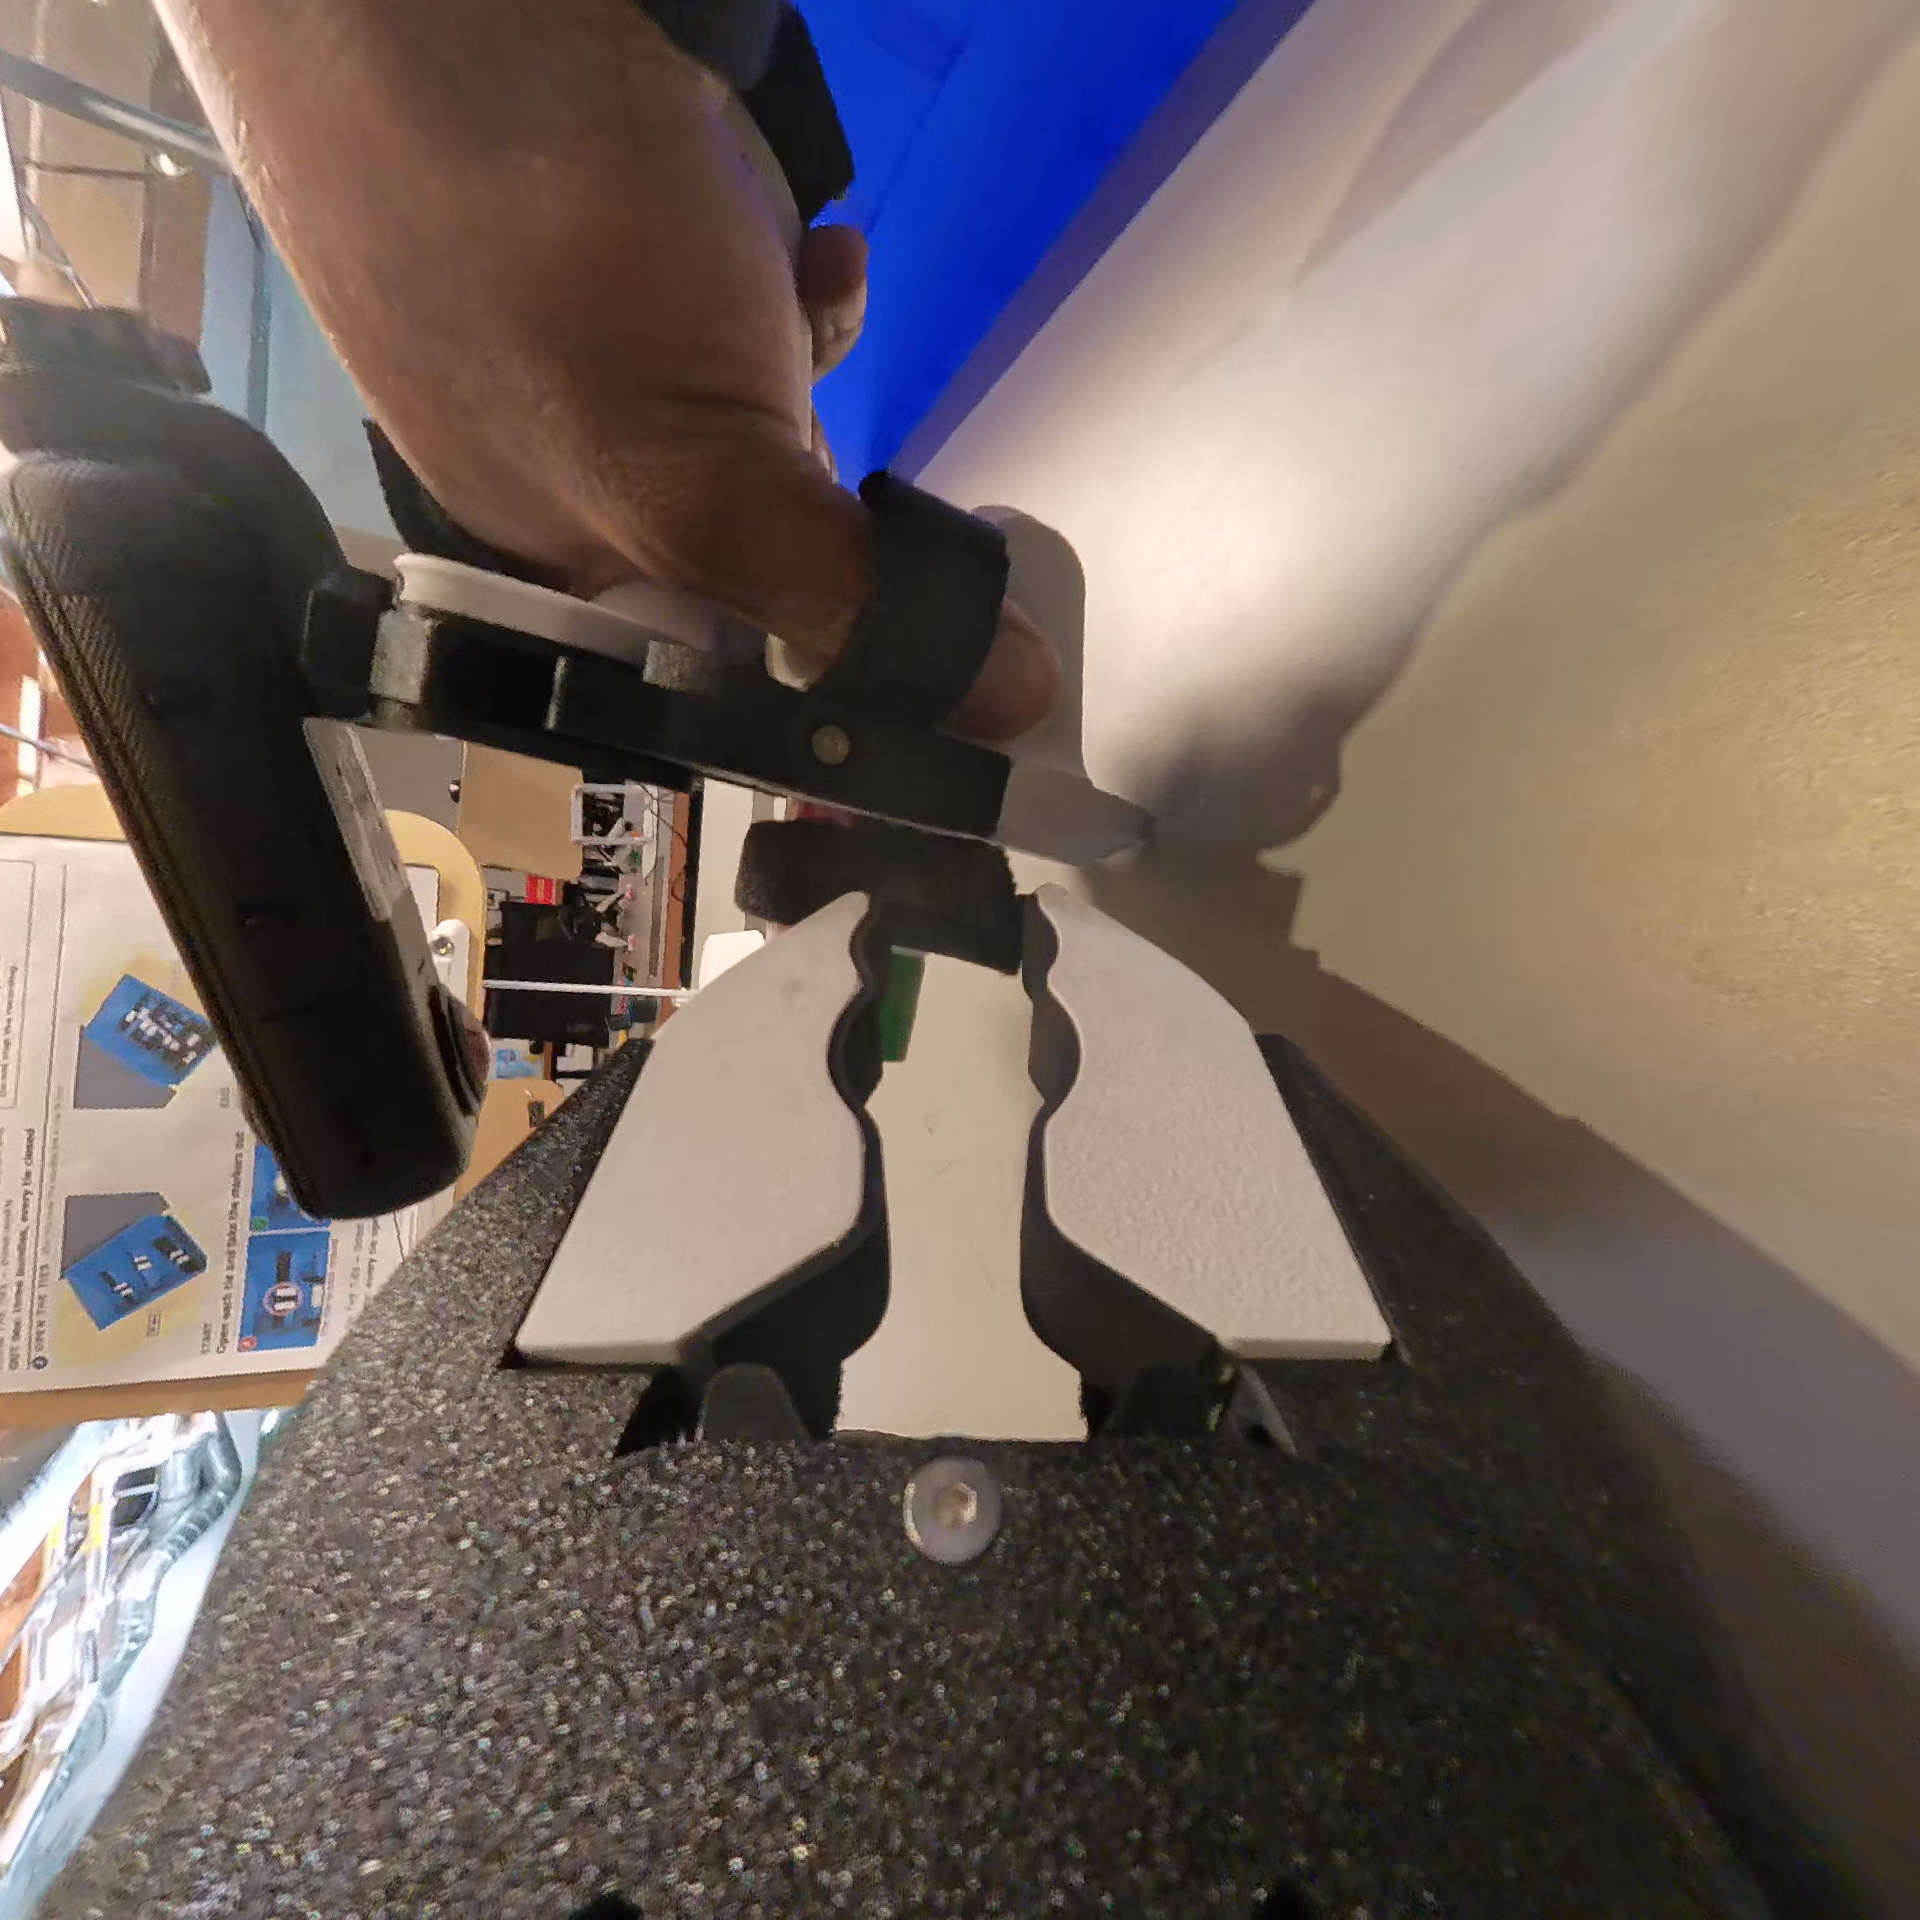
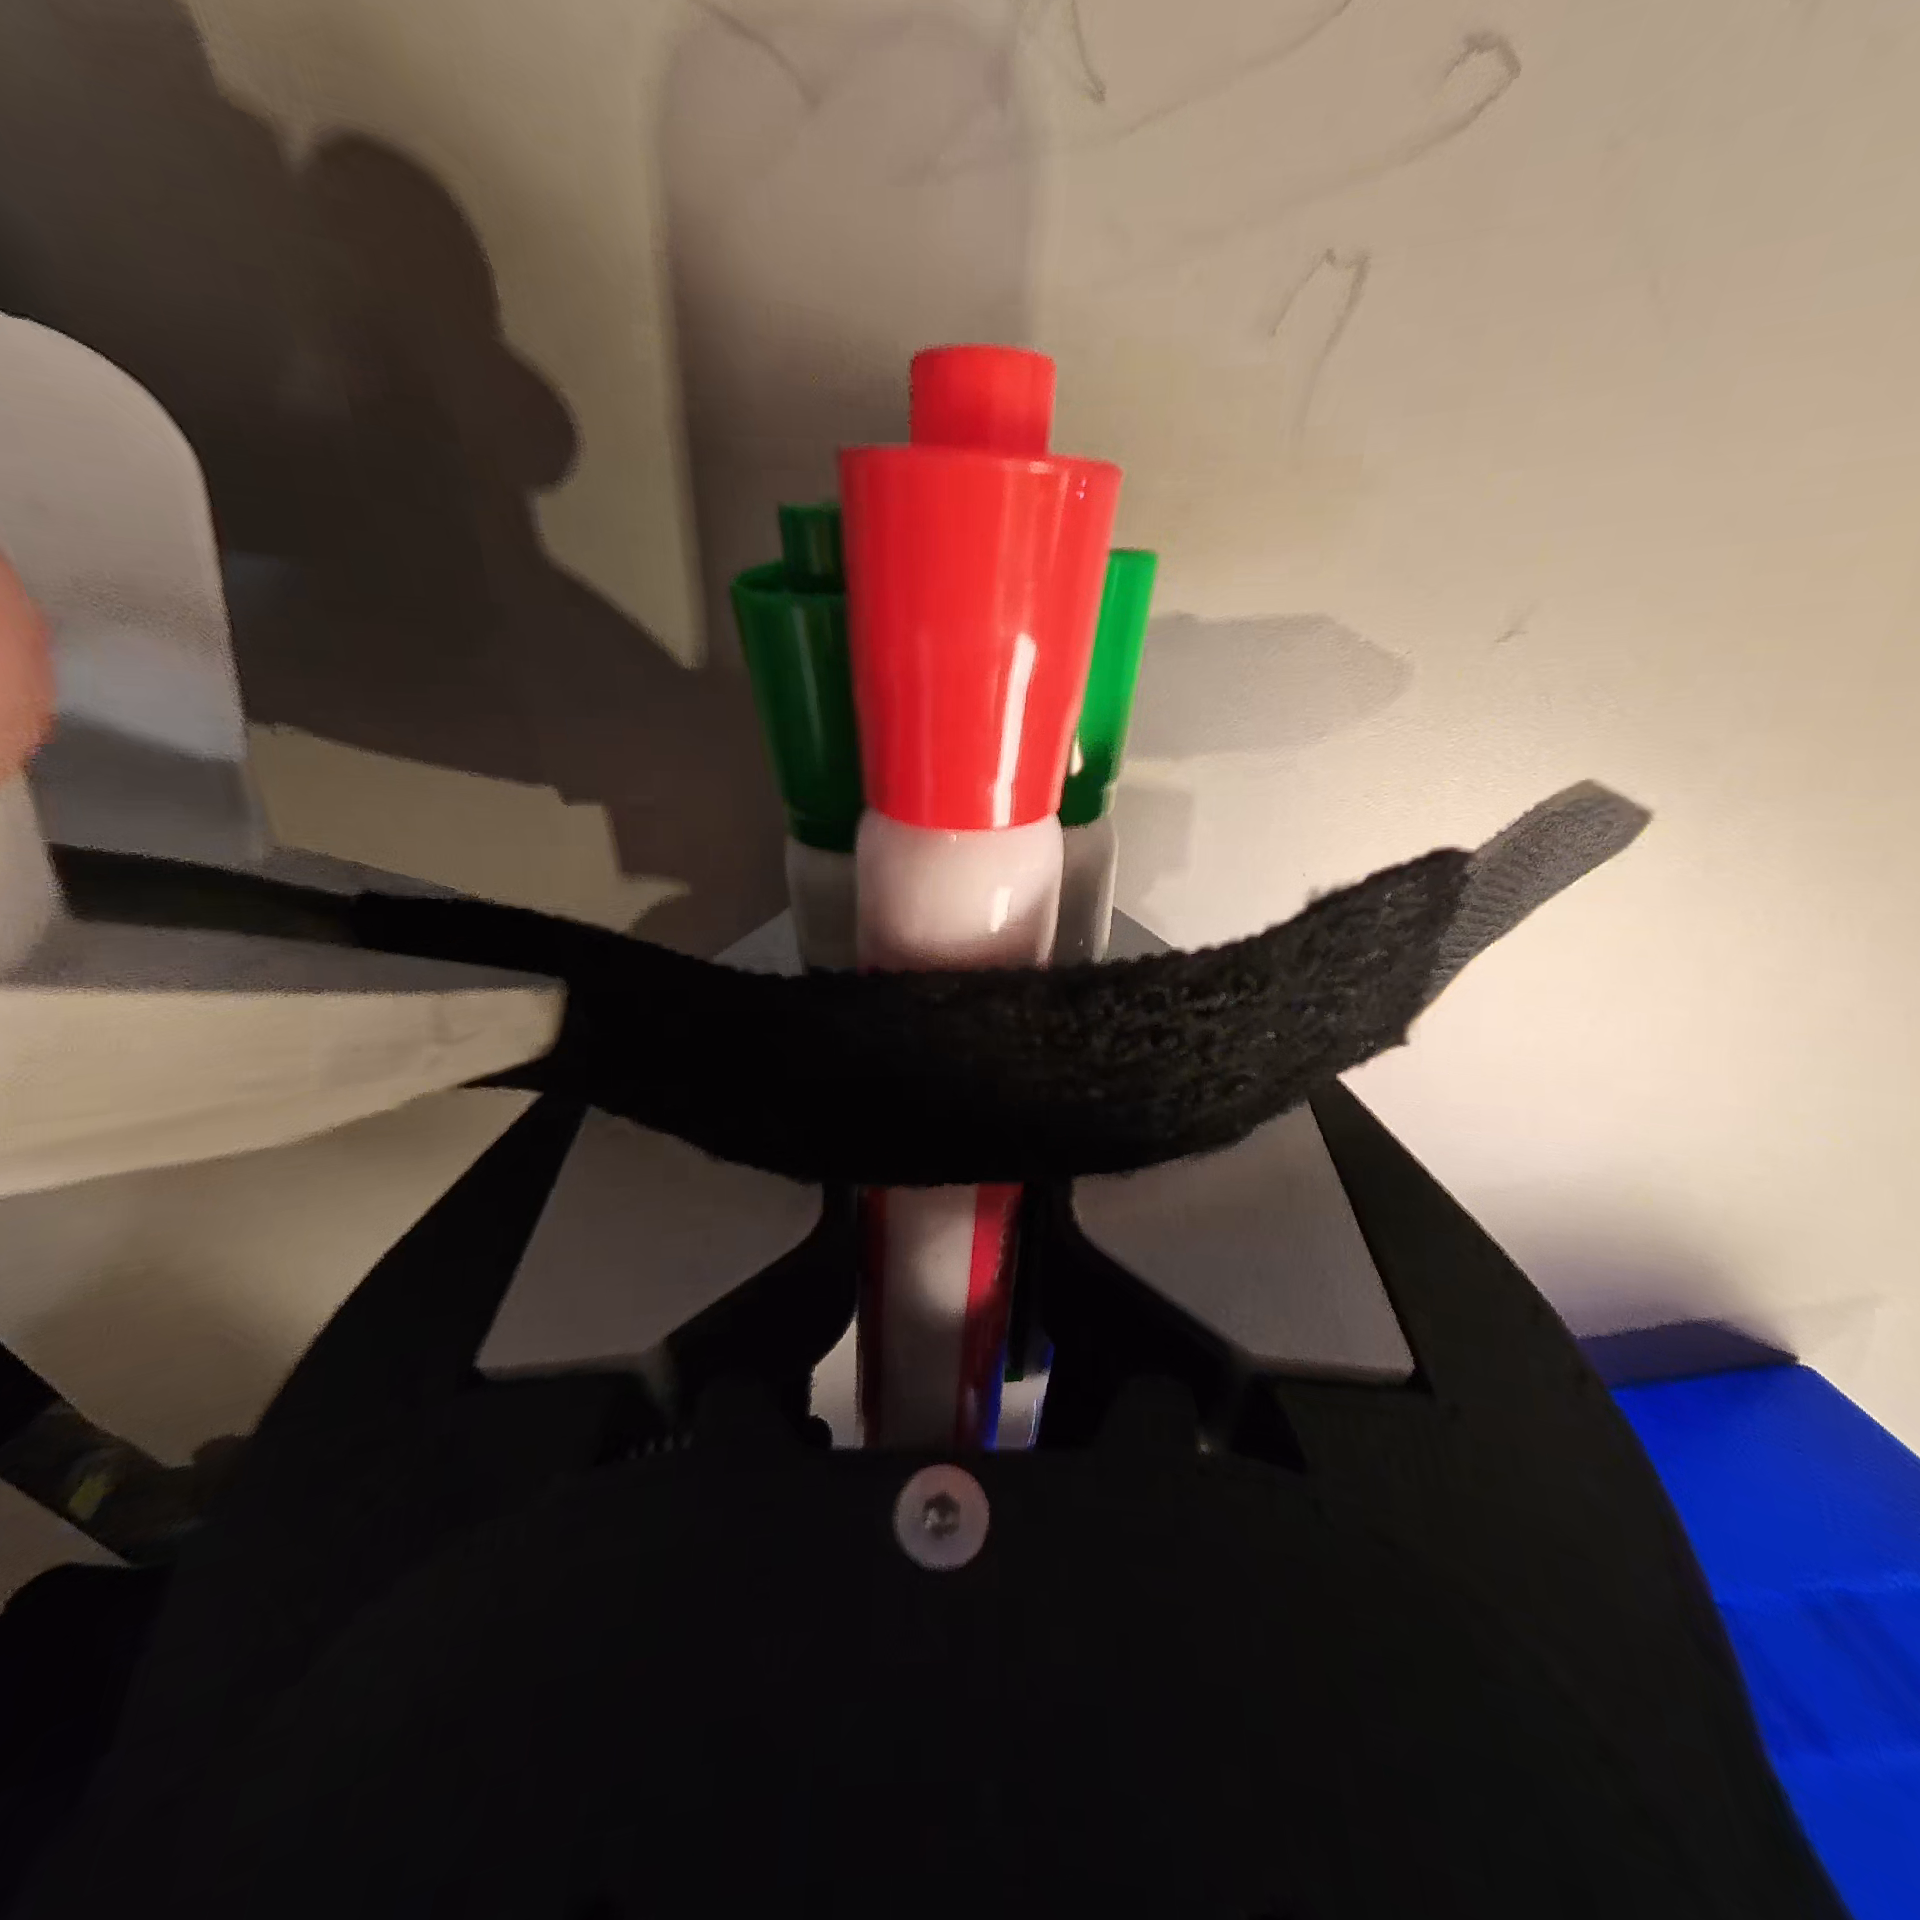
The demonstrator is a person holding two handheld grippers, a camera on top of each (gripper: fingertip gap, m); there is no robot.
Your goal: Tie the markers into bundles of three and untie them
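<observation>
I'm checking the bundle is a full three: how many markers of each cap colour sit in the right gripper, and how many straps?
Red-capped markers: 1
Green-capped markers: 2
Black straps: 1
Total: 4 things, 3 of them markers, held in the right gripper.

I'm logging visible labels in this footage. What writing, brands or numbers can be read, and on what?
Printed sheet with blue photos, left edge of the left wrist view: it carries lines of text, which I leave unquoted.
Red-capped marker: coloured print on the barrel, too blurred to read.
Nothing else legible.
</observation>
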